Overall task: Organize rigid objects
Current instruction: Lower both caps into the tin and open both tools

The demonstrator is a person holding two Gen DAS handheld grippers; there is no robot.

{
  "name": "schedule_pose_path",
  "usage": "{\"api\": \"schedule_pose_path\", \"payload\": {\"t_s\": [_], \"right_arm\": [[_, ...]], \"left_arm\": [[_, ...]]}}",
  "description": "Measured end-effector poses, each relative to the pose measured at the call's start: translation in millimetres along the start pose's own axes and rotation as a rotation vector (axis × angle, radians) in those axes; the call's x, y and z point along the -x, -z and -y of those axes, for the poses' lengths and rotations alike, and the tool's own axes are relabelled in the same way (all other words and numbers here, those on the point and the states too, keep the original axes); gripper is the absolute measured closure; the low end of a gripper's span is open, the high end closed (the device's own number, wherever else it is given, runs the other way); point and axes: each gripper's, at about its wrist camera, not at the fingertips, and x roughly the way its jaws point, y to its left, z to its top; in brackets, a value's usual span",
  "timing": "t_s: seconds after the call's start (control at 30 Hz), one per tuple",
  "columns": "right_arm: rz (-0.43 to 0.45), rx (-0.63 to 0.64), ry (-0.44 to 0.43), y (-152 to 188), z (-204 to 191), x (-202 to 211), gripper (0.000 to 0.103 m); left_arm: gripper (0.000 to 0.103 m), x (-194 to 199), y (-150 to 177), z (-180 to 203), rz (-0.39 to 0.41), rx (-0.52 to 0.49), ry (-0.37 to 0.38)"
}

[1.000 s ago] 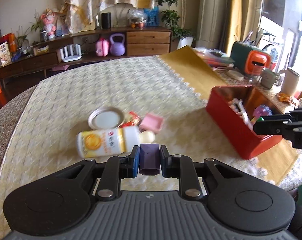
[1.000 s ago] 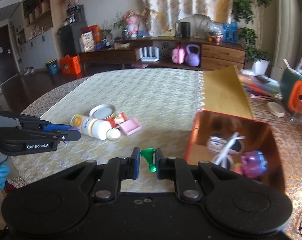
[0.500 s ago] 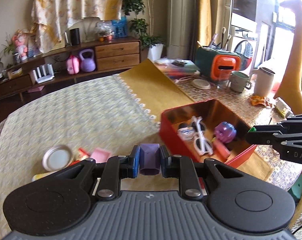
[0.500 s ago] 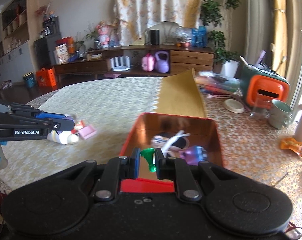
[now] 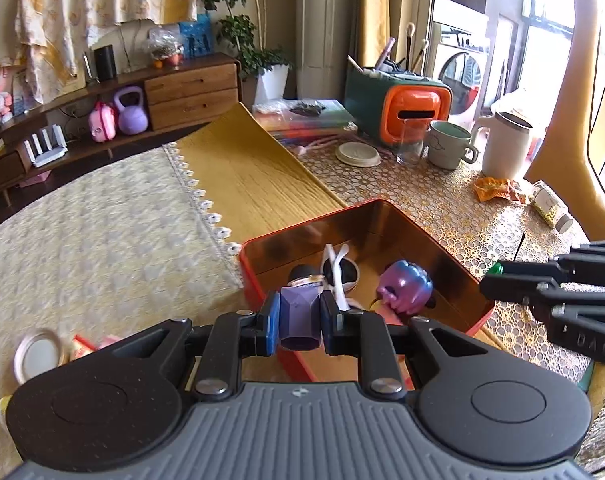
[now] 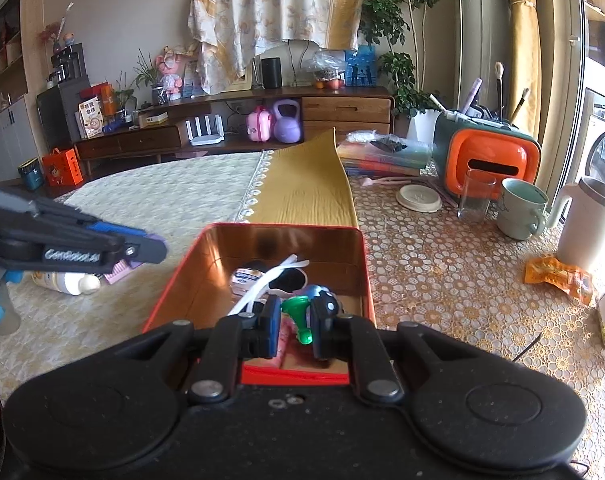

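Left wrist view: the left hand-held gripper point(image 5: 300, 322) clamps a purple faceted block point(image 5: 299, 316) over the red tin's point(image 5: 454, 264) near edge.

Right wrist view: the right hand-held gripper point(image 6: 296, 322) pinches a small green funnel point(image 6: 298, 314) above the same tin on the desk point(image 6: 442, 264).

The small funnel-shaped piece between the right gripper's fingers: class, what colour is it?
Green, clearest in the right wrist view.

The right gripper point(image 6: 296, 322) hangs over the near end of the red tin point(image 6: 362, 264), jaws clamped on a small green funnel point(image 6: 298, 312). The left gripper point(image 6: 142, 249) hovers beside the tin, pinching a purple piece point(image 6: 158, 240).
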Motion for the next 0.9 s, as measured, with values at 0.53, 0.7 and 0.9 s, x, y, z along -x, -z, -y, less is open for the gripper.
{"api": "schedule_pose_path", "payload": {"t_s": [0.53,0.7,0.9], "right_arm": [[-0.086,0.005,-0.026,1.6,6.4,-45.6,0.089],[-0.139,0.029,-0.045,6.8,3.0,-59.8,0.089],[-0.177,0.036,-0.039,12.7,0.8,-72.2,0.089]], "left_arm": [[0.082,-82.9,-29.1,22.0,-0.085,-0.056,-0.025],[0.082,-103.8,-27.4,25.1,-0.112,-0.068,-0.038],[0.082,-118.8,-25.8,21.6,-0.139,-0.037,-0.039]]}}
